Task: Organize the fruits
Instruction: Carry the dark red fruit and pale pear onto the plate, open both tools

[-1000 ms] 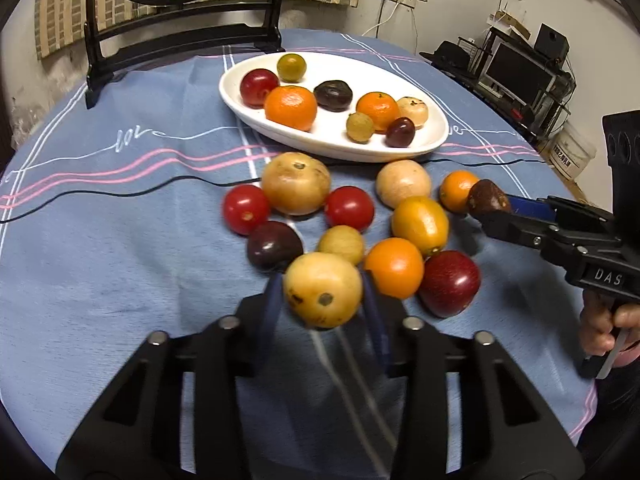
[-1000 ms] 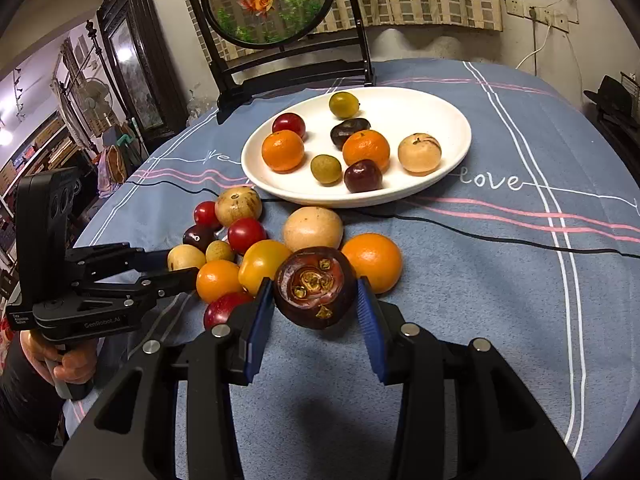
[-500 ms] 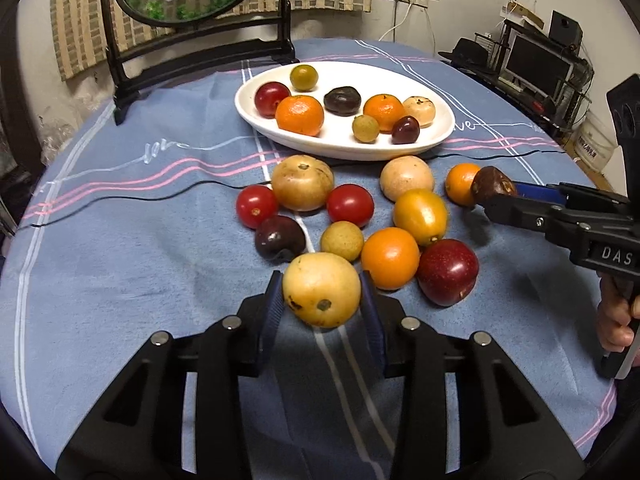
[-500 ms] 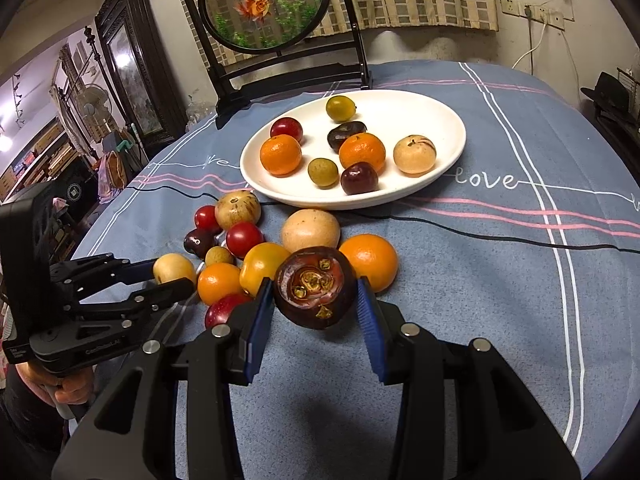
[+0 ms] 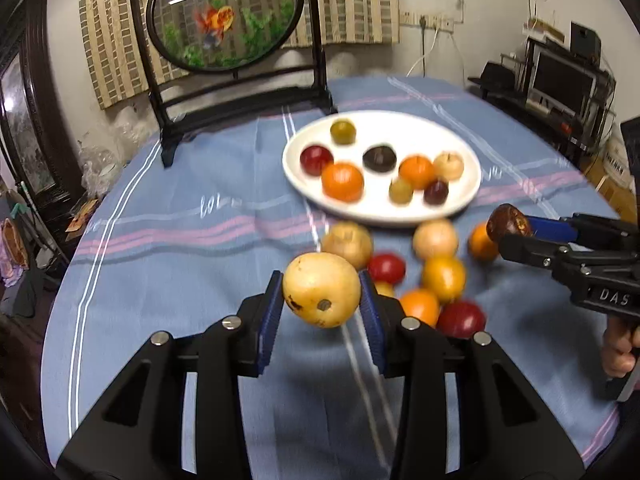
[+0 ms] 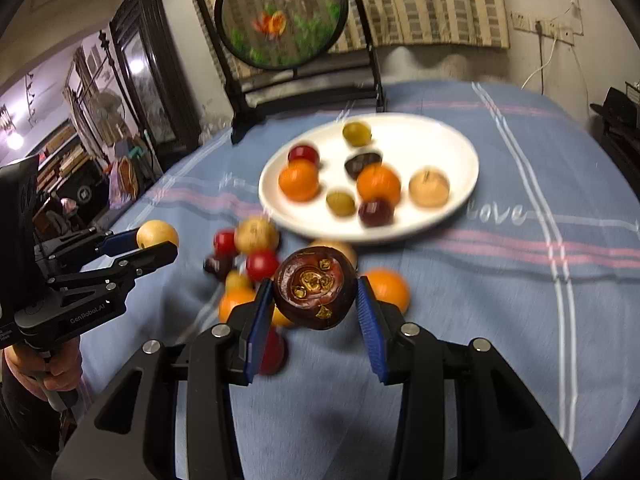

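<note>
My left gripper [image 5: 321,295] is shut on a yellow round fruit [image 5: 321,289], lifted above the blue tablecloth; it shows in the right wrist view as the yellow fruit [image 6: 157,233] in the left gripper [image 6: 154,242]. My right gripper [image 6: 316,300] is shut on a dark purple mangosteen [image 6: 315,294], also seen at the right of the left wrist view as the mangosteen [image 5: 509,222]. A white oval plate [image 5: 460,204] at the back holds several fruits. Loose fruits [image 5: 443,278] lie in a cluster in front of it.
A black-framed round goldfish screen [image 5: 224,16] stands at the table's far edge behind the plate. The tablecloth [image 6: 520,320] has pink and white stripes. A person's hand [image 6: 60,372] grips the left tool's handle. Furniture stands beyond the table on both sides.
My left gripper has risen with the yellow fruit and tilted up, bringing the screen into view. The right gripper keeps the mangosteen and has also tilted up a little.
</note>
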Tool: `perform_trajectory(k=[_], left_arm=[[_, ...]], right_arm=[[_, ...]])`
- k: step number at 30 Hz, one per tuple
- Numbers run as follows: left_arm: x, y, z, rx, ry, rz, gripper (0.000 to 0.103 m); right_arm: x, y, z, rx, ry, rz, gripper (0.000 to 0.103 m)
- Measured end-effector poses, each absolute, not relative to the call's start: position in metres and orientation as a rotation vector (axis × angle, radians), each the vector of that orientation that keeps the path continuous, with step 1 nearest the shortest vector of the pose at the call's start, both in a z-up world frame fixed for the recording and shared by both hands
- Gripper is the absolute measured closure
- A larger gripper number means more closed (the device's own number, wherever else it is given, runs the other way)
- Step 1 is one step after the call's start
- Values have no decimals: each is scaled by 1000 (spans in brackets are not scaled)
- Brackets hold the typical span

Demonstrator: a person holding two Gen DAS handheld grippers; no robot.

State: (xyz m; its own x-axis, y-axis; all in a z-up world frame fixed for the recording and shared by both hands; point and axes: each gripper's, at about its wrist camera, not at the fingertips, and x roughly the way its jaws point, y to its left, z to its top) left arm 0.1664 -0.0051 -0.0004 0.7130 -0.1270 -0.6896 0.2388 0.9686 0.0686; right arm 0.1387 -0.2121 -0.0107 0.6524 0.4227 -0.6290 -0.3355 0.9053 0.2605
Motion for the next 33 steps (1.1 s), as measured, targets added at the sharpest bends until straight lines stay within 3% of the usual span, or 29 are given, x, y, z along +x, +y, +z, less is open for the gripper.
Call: perform_trajectory(k=[7, 15, 24, 25, 26, 27, 33], left_arm=[[246, -22, 17, 32, 756, -242, 65], [332, -64, -4, 87, 800, -235, 65], [366, -72, -22, 94, 849, -218, 63], [367, -72, -22, 89, 852, -221, 52], [365, -71, -21, 88, 847, -215, 26], [360, -70, -15, 87, 812, -190, 19], [318, -55, 16, 100, 725, -172, 11]], right_arm=[[196, -226, 14, 133, 668, 324, 61], [263, -224, -10, 75, 725, 248, 61], [280, -217, -20, 47, 759, 284, 59], [280, -217, -20, 49, 758, 293, 54], [279, -217, -19, 46, 753, 287, 51], [277, -218, -16, 38, 742, 277, 49], [258, -224, 4, 52, 699, 268, 48]])
